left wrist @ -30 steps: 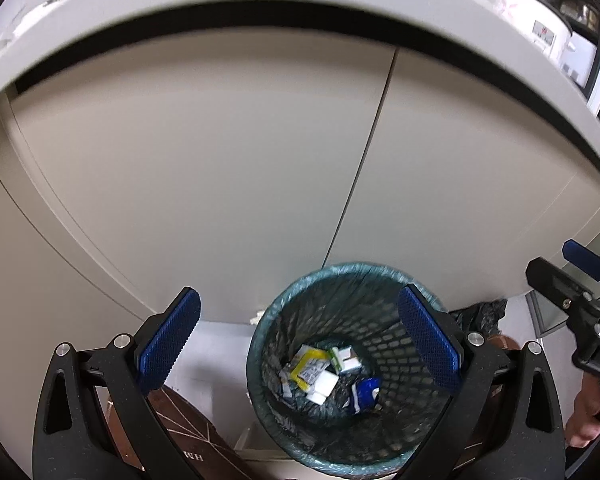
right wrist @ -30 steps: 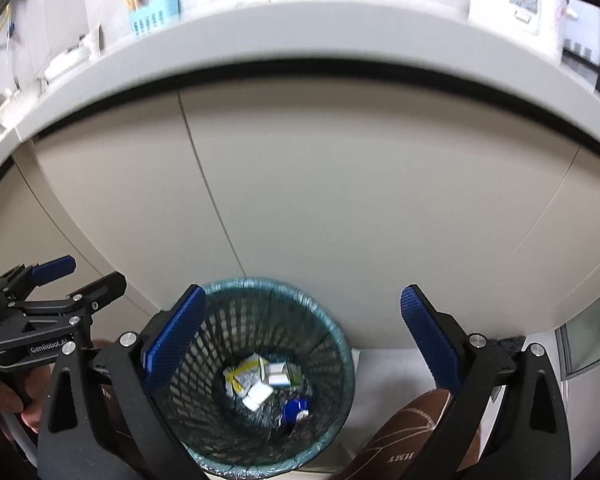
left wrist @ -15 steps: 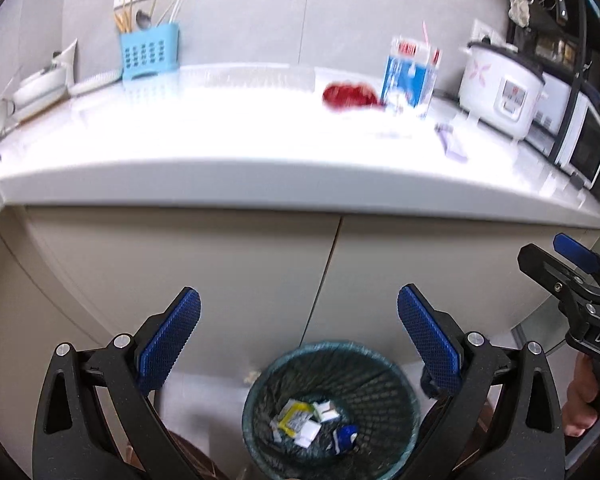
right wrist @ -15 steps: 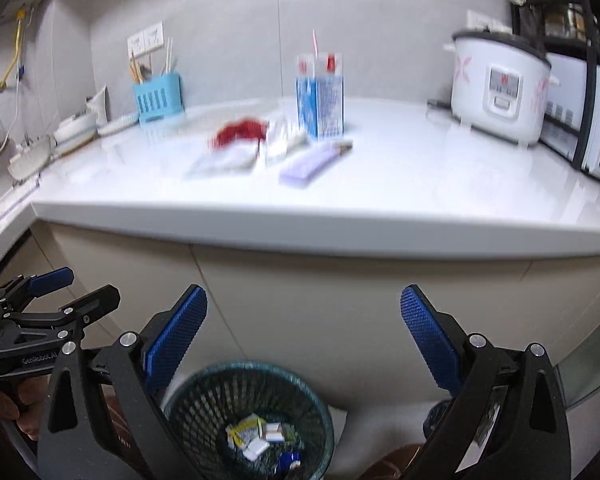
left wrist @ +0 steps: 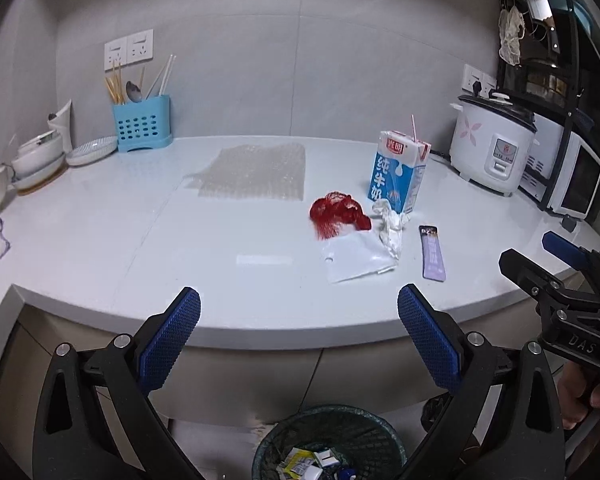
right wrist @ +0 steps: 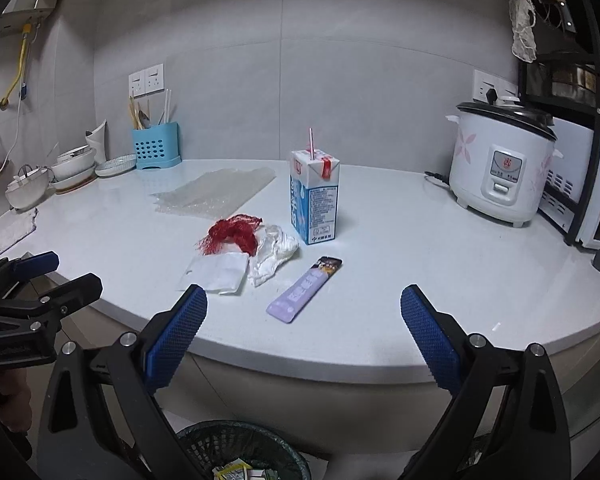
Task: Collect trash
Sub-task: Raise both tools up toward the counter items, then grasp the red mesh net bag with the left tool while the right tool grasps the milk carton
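Trash is lying on the tabletop [left wrist: 100, 256] around the milk carton [left wrist: 398, 176] while I am holding both grippers, left [left wrist: 299, 338] and right [right wrist: 303, 336], with jaws spread open and empty.

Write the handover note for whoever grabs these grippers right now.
Left gripper: open, empty, short of the counter edge.
Right gripper: open, empty, same height.
Bin on the floor under the counter already holds some wrappers.
Left on the counter: milk carton upright with straw, red net, crumpled tissue, flat white bag, purple sachet nearest the right gripper, bubble wrap further back.
Nothing held; all six to bin.
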Action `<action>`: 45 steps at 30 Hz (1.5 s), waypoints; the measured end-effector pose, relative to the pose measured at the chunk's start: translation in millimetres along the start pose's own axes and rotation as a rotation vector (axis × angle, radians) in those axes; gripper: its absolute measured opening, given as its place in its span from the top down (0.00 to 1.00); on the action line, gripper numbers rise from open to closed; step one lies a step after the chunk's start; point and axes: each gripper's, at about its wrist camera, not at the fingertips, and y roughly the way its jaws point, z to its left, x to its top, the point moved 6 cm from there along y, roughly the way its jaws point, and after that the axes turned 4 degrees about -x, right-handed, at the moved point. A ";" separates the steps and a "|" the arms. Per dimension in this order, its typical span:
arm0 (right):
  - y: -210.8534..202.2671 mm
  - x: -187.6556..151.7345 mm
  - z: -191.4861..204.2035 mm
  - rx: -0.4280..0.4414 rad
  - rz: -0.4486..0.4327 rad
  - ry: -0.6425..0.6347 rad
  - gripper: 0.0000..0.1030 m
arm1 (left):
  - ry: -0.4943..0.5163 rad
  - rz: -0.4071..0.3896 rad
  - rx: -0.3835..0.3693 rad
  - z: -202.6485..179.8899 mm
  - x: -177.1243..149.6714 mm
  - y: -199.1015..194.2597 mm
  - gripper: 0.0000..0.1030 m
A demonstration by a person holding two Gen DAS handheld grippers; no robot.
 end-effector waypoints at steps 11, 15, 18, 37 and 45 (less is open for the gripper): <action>35.6 49.7 -14.6 0.034 -0.010 -0.003 0.09 | 0.033 0.011 -0.008 -9.0 50.5 37.5 0.06; 57.8 61.7 -14.8 0.039 -0.002 -0.018 0.09 | 0.039 0.040 -0.012 -10.7 58.8 64.7 0.06; 75.7 69.5 -15.0 0.039 -0.001 -0.018 0.09 | 0.041 0.057 -0.012 -11.5 64.7 84.1 0.06; 180.8 90.9 -12.5 0.079 0.134 -0.020 0.27 | 0.092 0.261 -0.012 -25.6 72.4 195.1 0.12; 194.7 88.2 -4.0 0.096 0.165 -0.002 0.46 | 0.071 0.327 -0.035 -29.6 67.7 211.4 0.37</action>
